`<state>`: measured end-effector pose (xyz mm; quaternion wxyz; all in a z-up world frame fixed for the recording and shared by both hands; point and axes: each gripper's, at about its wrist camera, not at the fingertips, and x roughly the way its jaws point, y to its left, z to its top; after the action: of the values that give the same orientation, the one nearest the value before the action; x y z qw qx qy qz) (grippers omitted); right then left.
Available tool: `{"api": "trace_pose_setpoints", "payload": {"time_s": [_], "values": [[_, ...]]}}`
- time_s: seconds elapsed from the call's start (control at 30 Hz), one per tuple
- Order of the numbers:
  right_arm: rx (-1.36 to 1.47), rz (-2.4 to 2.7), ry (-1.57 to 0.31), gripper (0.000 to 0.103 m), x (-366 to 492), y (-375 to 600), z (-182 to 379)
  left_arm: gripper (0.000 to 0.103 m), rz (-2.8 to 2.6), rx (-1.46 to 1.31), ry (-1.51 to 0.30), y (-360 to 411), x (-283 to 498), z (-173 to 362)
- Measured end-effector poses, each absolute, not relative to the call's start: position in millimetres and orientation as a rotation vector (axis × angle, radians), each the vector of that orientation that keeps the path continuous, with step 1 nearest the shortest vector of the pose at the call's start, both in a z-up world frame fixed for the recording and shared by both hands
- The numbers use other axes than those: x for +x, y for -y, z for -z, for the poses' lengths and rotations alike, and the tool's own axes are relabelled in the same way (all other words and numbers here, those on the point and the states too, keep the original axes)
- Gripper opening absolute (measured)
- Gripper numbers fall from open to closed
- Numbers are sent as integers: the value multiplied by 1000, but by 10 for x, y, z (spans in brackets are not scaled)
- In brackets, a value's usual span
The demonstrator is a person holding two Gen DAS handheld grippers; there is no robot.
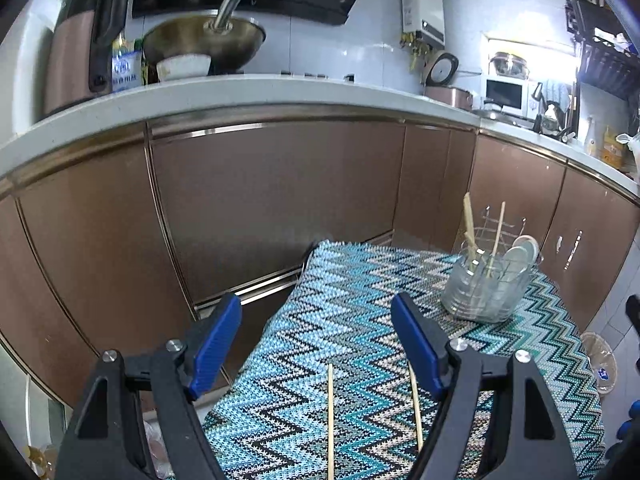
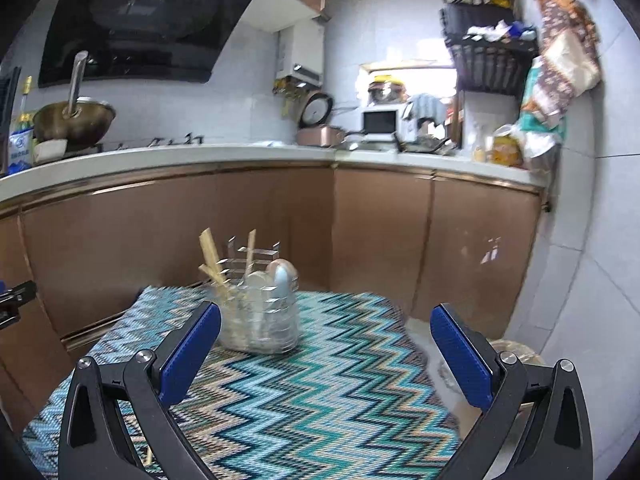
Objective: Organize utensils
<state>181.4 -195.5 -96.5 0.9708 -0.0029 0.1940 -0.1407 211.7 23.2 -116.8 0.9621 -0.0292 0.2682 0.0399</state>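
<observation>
A clear utensil holder (image 1: 490, 286) stands on the zigzag-patterned cloth (image 1: 352, 332) and holds wooden chopsticks (image 1: 469, 226) and pale spoons (image 1: 520, 258). Two loose chopsticks (image 1: 331, 420) lie on the cloth near me, between the blue pads of my left gripper (image 1: 316, 312), which hangs open above them with nothing held. In the right wrist view the same holder (image 2: 262, 314) sits ahead, left of centre. My right gripper (image 2: 326, 322) is open over the cloth (image 2: 320, 392) and grips nothing. A chopstick tip (image 2: 149, 456) shows by its left finger.
Brown cabinet doors (image 1: 276, 200) under a white counter (image 1: 240, 92) stand close behind the table. A wok (image 1: 204, 40), a rice cooker and a microwave (image 2: 382, 122) sit on the counter. A small bin (image 1: 600, 360) is on the floor at the right.
</observation>
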Motion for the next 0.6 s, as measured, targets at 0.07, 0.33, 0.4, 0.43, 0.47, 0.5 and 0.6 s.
{"api": "trace_pose_setpoints", "payload": {"time_s": [0.07, 0.33, 0.4, 0.43, 0.47, 0.5, 0.6], "values": [[-15, 247, -424, 103, 1921, 1876, 1042, 76, -75, -73, -574, -294, 2216, 1241], [12, 1, -643, 103, 2537, 1508, 1443, 76, -21, -148, -811, -585, 2725, 1724], [19, -69, -726, 103, 2731, 1412, 1577, 76, 8, -174, -890, -616, 2860, 1880], [28, -107, -766, 103, 2829, 1352, 1654, 75, 22, -180, -927, -612, 2914, 1951], [48, -155, -804, 103, 2931, 1304, 1724, 75, 37, -186, -956, -605, 2959, 2003], [75, -204, -842, 103, 3026, 1269, 1798, 75, 57, -195, -995, -597, 3015, 2079], [139, -292, -955, 95, 3297, 1208, 2003, 74, 98, -213, -1078, -561, 3123, 2257]]}}
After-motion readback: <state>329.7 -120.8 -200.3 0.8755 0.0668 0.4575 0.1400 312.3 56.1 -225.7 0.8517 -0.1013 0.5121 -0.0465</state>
